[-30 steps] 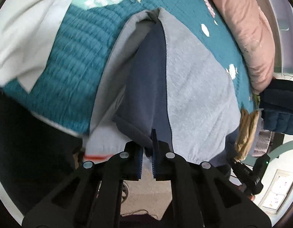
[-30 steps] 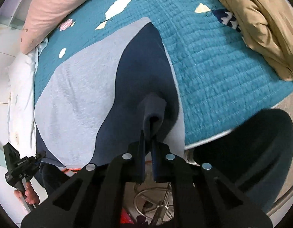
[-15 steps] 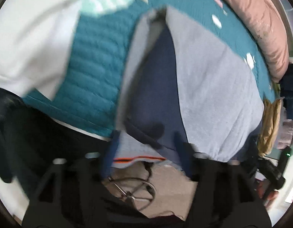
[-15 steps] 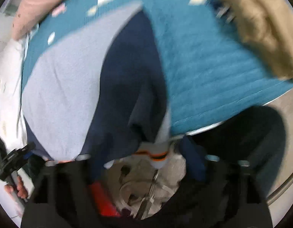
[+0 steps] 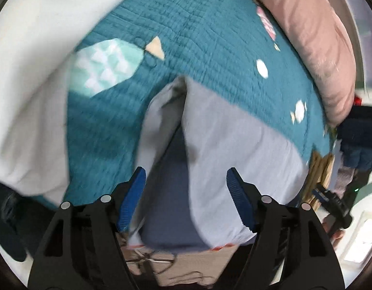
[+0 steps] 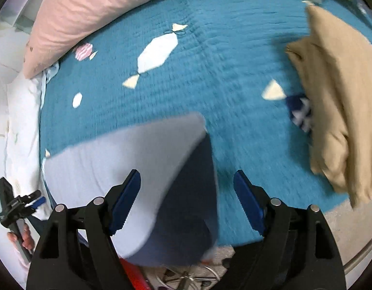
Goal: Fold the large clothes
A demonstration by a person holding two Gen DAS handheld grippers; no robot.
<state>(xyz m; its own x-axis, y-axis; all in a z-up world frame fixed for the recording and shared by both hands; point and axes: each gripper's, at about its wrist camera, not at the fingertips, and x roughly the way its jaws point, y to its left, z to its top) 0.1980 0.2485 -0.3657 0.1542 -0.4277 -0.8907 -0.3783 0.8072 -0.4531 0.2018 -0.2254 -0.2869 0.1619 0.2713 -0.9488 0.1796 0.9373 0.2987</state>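
Observation:
A light grey and navy garment point(image 5: 222, 149) lies folded on the teal bedspread point(image 5: 186, 36), its near end hanging over the bed edge. It also shows in the right wrist view point(image 6: 137, 154). My left gripper point(image 5: 186, 198) is open and empty above the garment's near end, its blue pads either side of the navy panel point(image 5: 171, 193). My right gripper point(image 6: 187, 200) is open and empty above the garment's navy part point(image 6: 193, 193). The other gripper shows at the edge of each view.
A pink pillow point(image 6: 89, 12) lies along the far side of the bed. A tan garment point(image 6: 338, 111) is piled at the right. A white cloth point(image 5: 29, 84) covers the bed's left part. A dark blue item point(image 5: 360, 140) sits by the pillow.
Both grippers were shut on the garment's hem a second ago; both have opened, let it go and moved forward over the bed. The garment now lies loose.

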